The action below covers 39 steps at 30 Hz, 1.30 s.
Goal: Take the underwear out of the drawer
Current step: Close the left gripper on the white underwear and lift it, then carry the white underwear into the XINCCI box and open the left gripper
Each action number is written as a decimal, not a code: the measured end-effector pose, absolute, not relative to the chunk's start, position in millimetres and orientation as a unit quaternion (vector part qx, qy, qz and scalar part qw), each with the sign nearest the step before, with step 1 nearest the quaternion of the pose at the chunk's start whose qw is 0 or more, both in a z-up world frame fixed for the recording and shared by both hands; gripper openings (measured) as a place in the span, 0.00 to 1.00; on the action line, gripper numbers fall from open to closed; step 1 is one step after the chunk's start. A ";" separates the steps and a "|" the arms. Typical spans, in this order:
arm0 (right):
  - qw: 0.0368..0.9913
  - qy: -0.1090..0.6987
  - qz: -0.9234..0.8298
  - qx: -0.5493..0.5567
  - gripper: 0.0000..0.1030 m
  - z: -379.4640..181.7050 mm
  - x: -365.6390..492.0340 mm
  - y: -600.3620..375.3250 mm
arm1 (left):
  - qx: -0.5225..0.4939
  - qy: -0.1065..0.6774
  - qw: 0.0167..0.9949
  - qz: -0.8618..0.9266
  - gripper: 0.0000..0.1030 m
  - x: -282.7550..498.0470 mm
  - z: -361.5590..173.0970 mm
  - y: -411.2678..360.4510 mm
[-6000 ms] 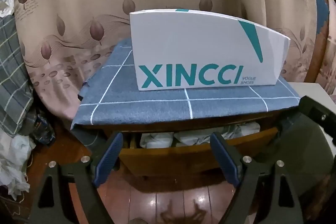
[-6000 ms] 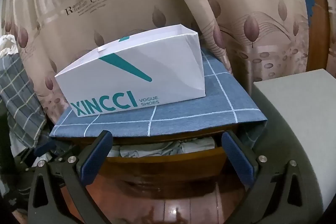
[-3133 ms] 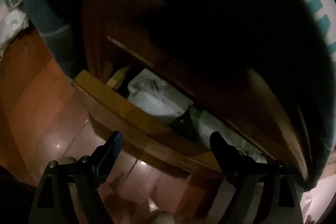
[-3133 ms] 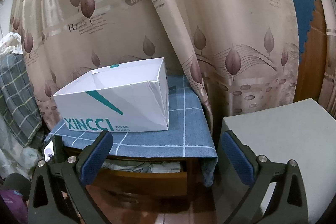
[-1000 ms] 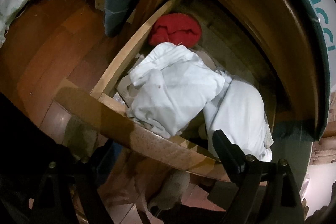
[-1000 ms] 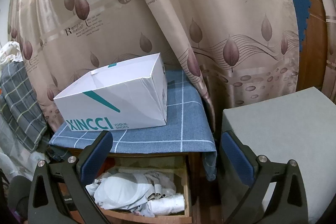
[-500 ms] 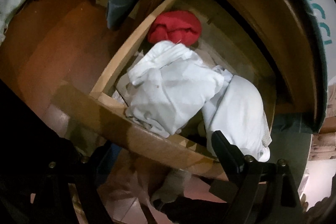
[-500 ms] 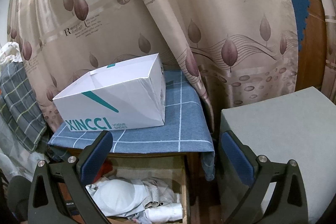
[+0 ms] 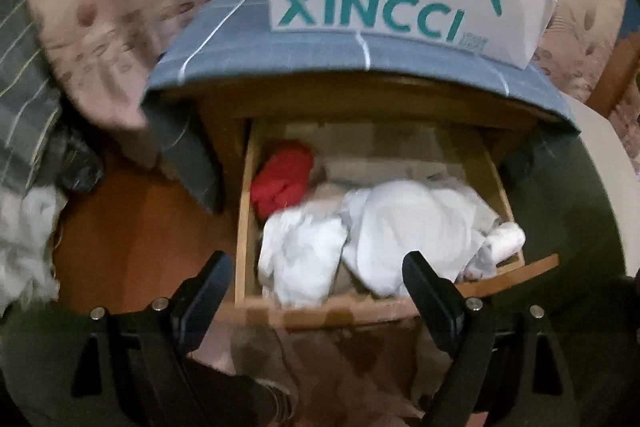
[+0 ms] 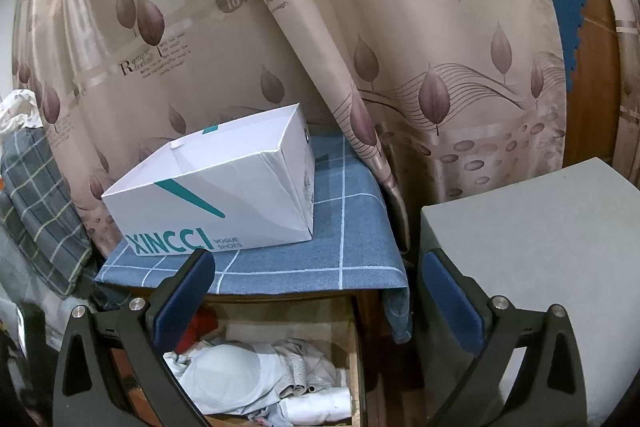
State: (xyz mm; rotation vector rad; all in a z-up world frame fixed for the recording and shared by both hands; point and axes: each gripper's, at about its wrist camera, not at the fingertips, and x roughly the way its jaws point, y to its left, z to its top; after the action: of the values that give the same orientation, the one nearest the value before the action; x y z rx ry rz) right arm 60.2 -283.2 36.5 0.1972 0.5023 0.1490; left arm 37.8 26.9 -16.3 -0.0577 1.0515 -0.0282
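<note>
White underwear point(image 9: 392, 227) in open drawer point(image 9: 244, 227): soft, light, limp; pinch top fold. Left hand-held gripper point(image 9: 316, 279) wide, empty.

Pale unvarnished wooden drawer point(image 9: 244, 227) w/ soft white cloth underwear point(image 9: 400, 227); smooth matt white cardboard box point(image 10: 224, 203) on woven blue checked cloth point(image 10: 348, 227); glossy wood floor point(image 9: 132, 227).

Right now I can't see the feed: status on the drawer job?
Both tools open, empty: left tool, right tool. Drawer open; white underwear and red item inside. Nothing blocking.
</note>
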 end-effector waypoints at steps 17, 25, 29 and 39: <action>0.958 0.252 0.074 0.112 1.00 36.1 61.5 -287.8 | 0.070 0.661 0.742 -0.085 0.86 105.3 -109.1 27.3; 0.958 0.254 0.073 0.111 1.00 35.0 62.4 -287.2 | 0.047 0.676 0.732 -0.073 0.32 108.6 -128.3 35.5; 0.957 0.256 0.072 0.115 1.00 33.7 63.7 -287.7 | 0.013 0.653 0.755 -0.058 0.30 101.2 -107.6 48.7; 0.958 0.254 0.073 0.109 1.00 32.7 60.4 -288.3 | -0.061 0.552 0.825 -0.103 0.30 45.6 -14.9 49.0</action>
State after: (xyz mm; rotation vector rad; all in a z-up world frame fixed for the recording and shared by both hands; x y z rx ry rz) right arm 60.4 -288.3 32.7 0.2213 0.5160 0.1489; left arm 45.6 49.0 -14.9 -0.1292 1.1732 -0.2192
